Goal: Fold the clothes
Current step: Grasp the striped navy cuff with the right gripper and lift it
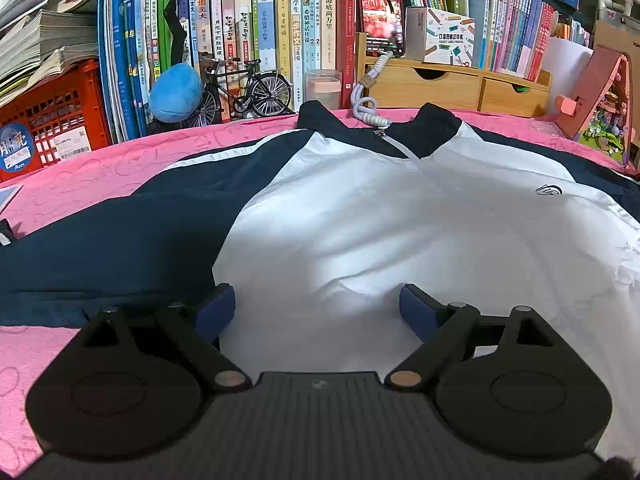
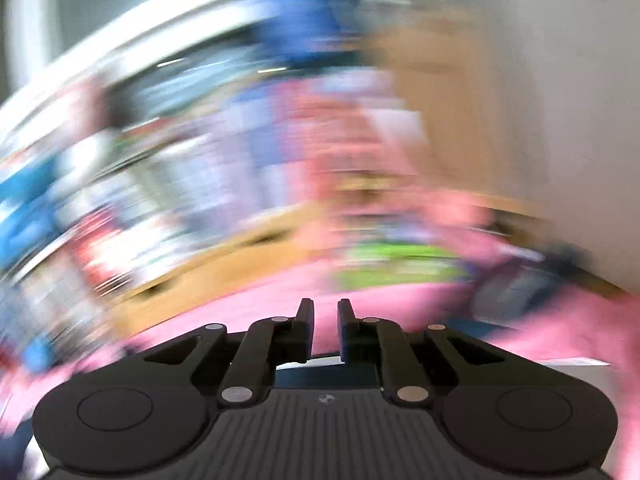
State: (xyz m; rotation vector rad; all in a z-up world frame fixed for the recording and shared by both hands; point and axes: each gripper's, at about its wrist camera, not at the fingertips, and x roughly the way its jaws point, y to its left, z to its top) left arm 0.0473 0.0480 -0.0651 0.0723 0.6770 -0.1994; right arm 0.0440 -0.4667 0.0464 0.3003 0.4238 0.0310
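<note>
My blue-padded left gripper (image 1: 316, 312) hung over a jacket (image 1: 360, 220) of white body, navy sleeves and collar, on a pink swirl-patterned cloth (image 1: 100, 176); nearby sat a red crate (image 1: 52, 120) and a blue plush (image 1: 176, 92).

Right gripper (image 2: 325, 316) with jaws nearly together and nothing between them, pink cloth (image 2: 256, 312) below, background smeared by motion blur

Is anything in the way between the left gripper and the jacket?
No, nothing visible. The left gripper hangs open right over the jacket, with only white cloth between its fingers. The white cord lies far off by the collar.
</note>
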